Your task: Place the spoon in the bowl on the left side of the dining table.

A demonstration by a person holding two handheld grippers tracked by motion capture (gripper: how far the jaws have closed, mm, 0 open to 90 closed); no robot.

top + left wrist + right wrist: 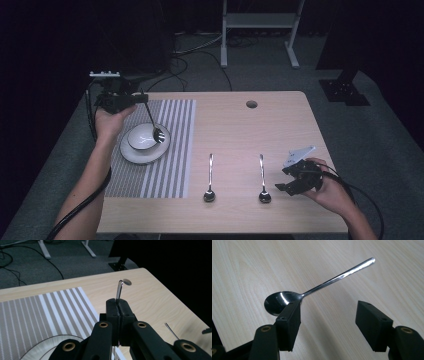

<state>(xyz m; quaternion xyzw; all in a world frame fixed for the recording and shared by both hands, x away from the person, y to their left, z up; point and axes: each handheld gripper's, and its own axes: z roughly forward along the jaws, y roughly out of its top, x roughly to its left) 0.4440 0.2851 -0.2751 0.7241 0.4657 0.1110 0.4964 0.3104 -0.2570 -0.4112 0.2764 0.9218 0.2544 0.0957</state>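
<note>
Left gripper (pixel 141 98): clamped on a spoon handle (pixel 119 291), spoon bowl (pixel 158 135) dipping into the white bowl (pixel 142 136) on its plate (pixel 131 153), table's 9 o'clock | Right gripper (pixel 327 317): jaws apart, empty, beside the right-hand spoon (pixel 263 180) at 5 o'clock | Risk: thin handle may pivot in the pads and knock the white bowl.

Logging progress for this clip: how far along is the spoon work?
In hand: the left gripper is shut on a spoon, its head over the bowl on the plate. Left: two spoons lie on the table; the right gripper is open beside the right spoon, untouched.
</note>
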